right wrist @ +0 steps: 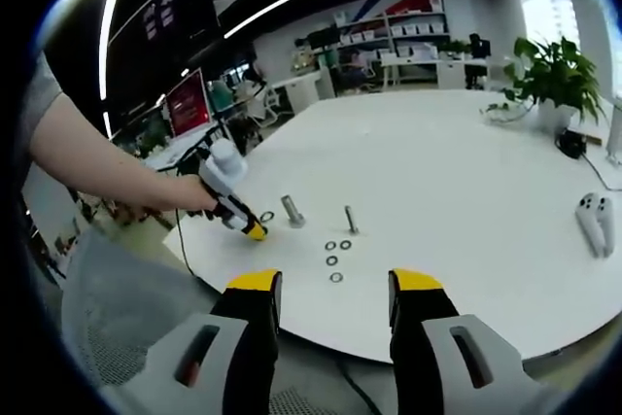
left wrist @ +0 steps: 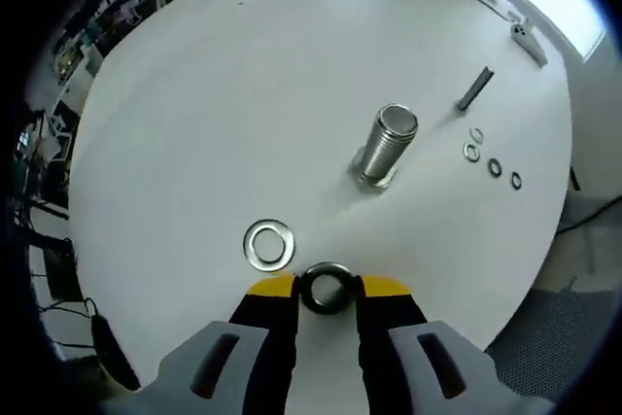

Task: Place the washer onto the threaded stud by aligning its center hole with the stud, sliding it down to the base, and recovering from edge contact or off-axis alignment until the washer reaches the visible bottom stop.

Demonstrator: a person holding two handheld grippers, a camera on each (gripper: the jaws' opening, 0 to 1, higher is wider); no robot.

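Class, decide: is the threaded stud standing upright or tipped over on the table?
Upright. The threaded stud stands on its base on the white table, open end up.

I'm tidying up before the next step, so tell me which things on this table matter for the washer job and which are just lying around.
For the job:
left gripper, shut on a dark washer
threaded stud
flat silver washer

Lying about:
small bolt
four small washers
white controller
potted plant
right gripper, open and holding nothing

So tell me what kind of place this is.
Probably an open-plan office or lab: a large white table, shelving along the far wall, a monitor on a desk, and a potted plant.
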